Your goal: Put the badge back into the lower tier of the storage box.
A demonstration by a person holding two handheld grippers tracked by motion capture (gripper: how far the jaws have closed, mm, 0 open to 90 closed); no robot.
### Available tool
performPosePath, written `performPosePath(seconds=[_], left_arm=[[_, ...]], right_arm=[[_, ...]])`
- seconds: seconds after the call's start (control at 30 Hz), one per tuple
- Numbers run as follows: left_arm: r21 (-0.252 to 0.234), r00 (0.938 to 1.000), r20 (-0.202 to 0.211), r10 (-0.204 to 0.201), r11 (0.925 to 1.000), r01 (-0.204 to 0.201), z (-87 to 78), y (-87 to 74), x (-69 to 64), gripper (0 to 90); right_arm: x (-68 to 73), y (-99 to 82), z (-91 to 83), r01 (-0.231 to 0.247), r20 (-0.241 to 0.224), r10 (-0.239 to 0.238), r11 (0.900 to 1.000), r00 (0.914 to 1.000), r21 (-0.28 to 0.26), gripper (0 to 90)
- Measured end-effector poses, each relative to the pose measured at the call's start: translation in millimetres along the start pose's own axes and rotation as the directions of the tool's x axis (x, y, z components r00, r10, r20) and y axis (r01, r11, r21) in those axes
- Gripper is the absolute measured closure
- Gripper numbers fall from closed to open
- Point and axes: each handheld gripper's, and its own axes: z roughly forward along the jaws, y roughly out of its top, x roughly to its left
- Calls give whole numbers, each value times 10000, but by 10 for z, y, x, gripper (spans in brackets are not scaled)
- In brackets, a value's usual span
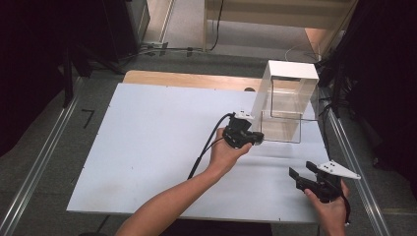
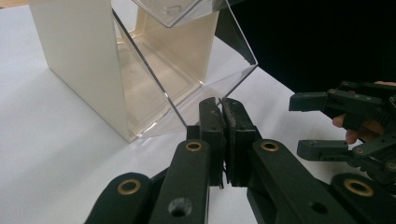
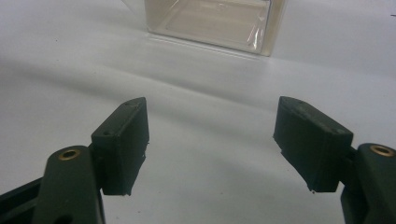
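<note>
Nearest to the person, at the front right of the white desk point(image 1: 147, 147), the right hand-held gripper point(image 1: 301, 175) is held just above the surface. Its two black jaws stand wide apart with nothing between them; in the right gripper view only bare white desk lies in the gap. A grey three-cornered plate sits on top of it.

A little further in, near the middle of the desk, the left hand-held gripper point(image 1: 259, 138) points to the right, toward the box. In the left gripper view its jaws point(image 2: 223, 135) are pressed together, and their tips are at the lower edge of a thin clear plastic panel point(image 2: 205, 70) that belongs to the box. The panel stands open at an angle from the box. It looks as if the edge is pinched between the pads, but I cannot tell this for sure. A black cable point(image 1: 206, 147) runs from this gripper back along the forearm.

Behind it, toward the far right side of the desk, stands the tall box with white opaque walls and clear plastic sides point(image 1: 290, 98). It is upright and rests on the desk. The inside looks empty as far as can be seen through the clear sides.

Beyond the desk a strip of wooden board point(image 1: 187, 78) shows at its far edge.
</note>
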Motion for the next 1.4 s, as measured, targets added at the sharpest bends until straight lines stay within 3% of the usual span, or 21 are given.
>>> performPosePath(seconds=[0.7,1.4], left_arm=[[-69,9996,-230,-172,9998,171,132,159,34,889],[-22,9985,-547,-97,10000,96,267,240,74,888]], right_arm=[[-14,-2,-6,28,-12,-28,10000,10000,-30,248],[-18,-3,-13,5,-46,-5,10000,10000,-73,249]])
